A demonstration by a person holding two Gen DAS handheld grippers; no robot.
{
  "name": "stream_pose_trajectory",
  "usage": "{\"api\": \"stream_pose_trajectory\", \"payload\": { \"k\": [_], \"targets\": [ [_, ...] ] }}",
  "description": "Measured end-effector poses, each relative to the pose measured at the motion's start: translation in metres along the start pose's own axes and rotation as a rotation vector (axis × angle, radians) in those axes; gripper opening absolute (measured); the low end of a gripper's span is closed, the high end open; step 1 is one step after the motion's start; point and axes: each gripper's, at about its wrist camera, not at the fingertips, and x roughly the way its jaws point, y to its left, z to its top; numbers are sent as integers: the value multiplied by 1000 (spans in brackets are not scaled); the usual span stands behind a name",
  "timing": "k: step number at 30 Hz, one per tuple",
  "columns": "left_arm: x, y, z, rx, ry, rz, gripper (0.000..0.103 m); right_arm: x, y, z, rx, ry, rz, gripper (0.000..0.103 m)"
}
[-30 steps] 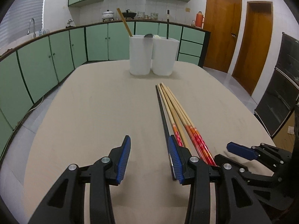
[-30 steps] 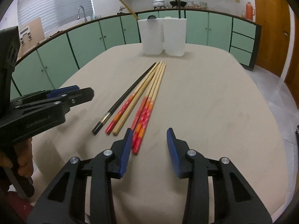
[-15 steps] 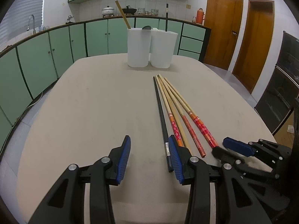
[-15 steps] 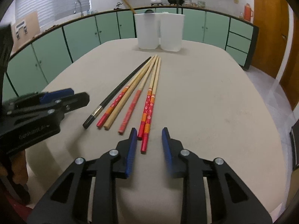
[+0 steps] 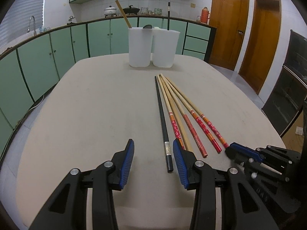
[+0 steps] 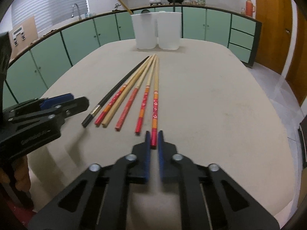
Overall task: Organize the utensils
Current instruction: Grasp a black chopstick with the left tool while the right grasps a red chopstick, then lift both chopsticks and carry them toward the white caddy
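Note:
Several chopsticks lie fanned on the beige table (image 5: 96,115): one black chopstick (image 5: 162,115) and several wooden ones with red patterned ends (image 5: 191,128). My left gripper (image 5: 152,161) is open, low over the table, with the black chopstick's near end between its fingers. My right gripper (image 6: 154,140) has its jaws closed around the near end of the rightmost red-ended chopstick (image 6: 155,111). Two white holders (image 5: 139,47) (image 5: 166,48) stand at the far side; one holds a wooden chopstick and a dark utensil.
Green cabinets (image 5: 57,53) ring the room behind the table. Brown doors (image 5: 228,25) stand at the right. A dark oven front (image 5: 287,88) is at the far right. The table edge (image 6: 287,140) curves close on the right.
Both grippers pulled back toward the near ends of the chopsticks. My right gripper's jaws narrowed from wide open to closed around the rightmost red-ended chopstick. The chopsticks fanned apart.

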Motion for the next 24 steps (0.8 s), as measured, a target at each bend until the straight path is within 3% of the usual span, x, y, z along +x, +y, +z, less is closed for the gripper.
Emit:
{"api": "stream_pose_trajectory", "payload": {
  "k": [17, 20, 22, 24],
  "targets": [
    [16, -8, -9, 8, 21, 5, 40, 1, -7, 0, 28, -15, 4, 6],
    [18, -8, -10, 5, 13, 18, 31, 3, -9, 1, 43, -24, 2, 6],
    [19, -7, -10, -4, 8, 21, 15, 4, -11, 2, 54, -28, 4, 6],
    [20, -6, -10, -11, 8, 16, 7, 4, -12, 2, 60, -30, 8, 5]
  ]
}}
